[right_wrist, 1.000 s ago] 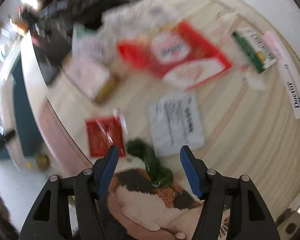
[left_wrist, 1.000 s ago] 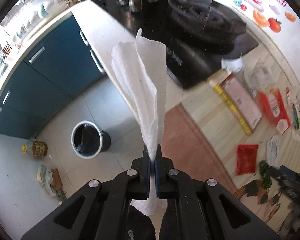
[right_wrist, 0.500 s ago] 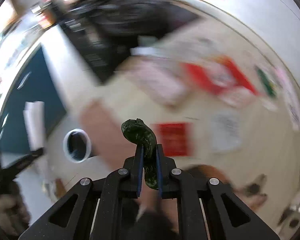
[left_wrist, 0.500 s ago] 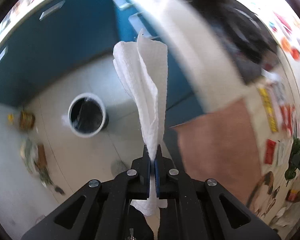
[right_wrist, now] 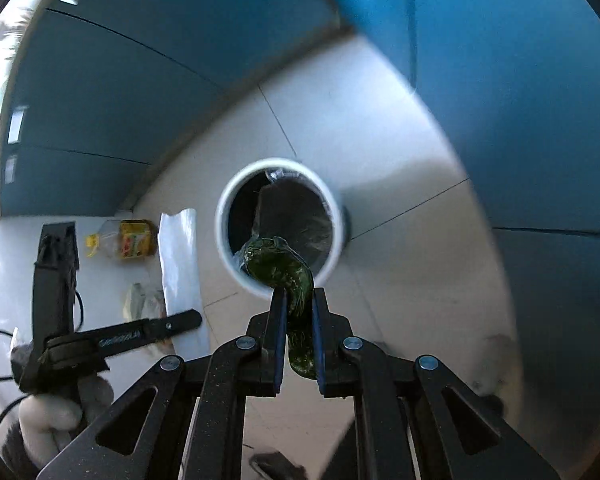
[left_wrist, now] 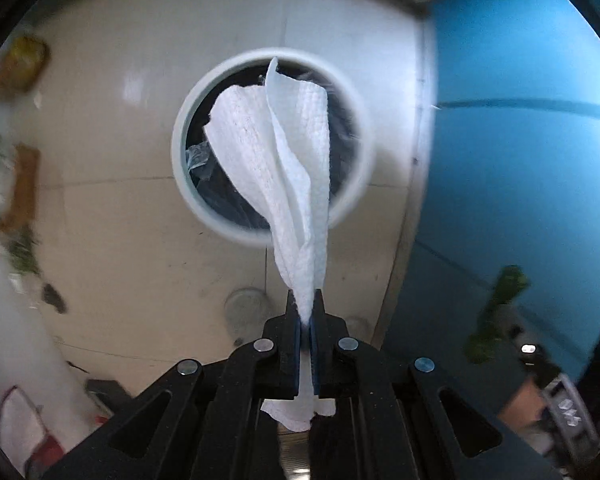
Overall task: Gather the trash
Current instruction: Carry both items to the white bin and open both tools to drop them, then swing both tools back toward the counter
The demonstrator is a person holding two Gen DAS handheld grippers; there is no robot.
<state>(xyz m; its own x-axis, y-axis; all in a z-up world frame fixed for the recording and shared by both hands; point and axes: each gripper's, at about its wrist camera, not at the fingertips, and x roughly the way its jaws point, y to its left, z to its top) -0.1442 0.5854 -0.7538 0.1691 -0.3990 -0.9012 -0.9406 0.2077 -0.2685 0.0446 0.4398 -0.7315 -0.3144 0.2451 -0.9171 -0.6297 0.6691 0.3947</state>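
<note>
My left gripper (left_wrist: 307,312) is shut on a white paper towel (left_wrist: 284,168), which hangs in front of the open mouth of a round white-rimmed trash bin (left_wrist: 204,200) on the tiled floor. My right gripper (right_wrist: 298,312) is shut on a dark green crumpled wrapper (right_wrist: 284,268), held just short of the same bin (right_wrist: 332,264). The bin has a dark liner and some clear plastic inside. The left gripper with its towel (right_wrist: 180,256) shows at the left of the right wrist view. The green wrapper (left_wrist: 496,312) shows blurred at the right of the left wrist view.
Blue cabinet fronts (left_wrist: 520,160) stand right of the bin, and also behind it (right_wrist: 140,60). A yellow-labelled bottle (right_wrist: 128,240) lies on the floor left of the bin, with litter (left_wrist: 16,200) beside it.
Both grippers have swung down from the counter toward the floor bin. The right gripper, open over the counter a second ago, closed on the green wrapper and carried it along. The left kept its towel.
</note>
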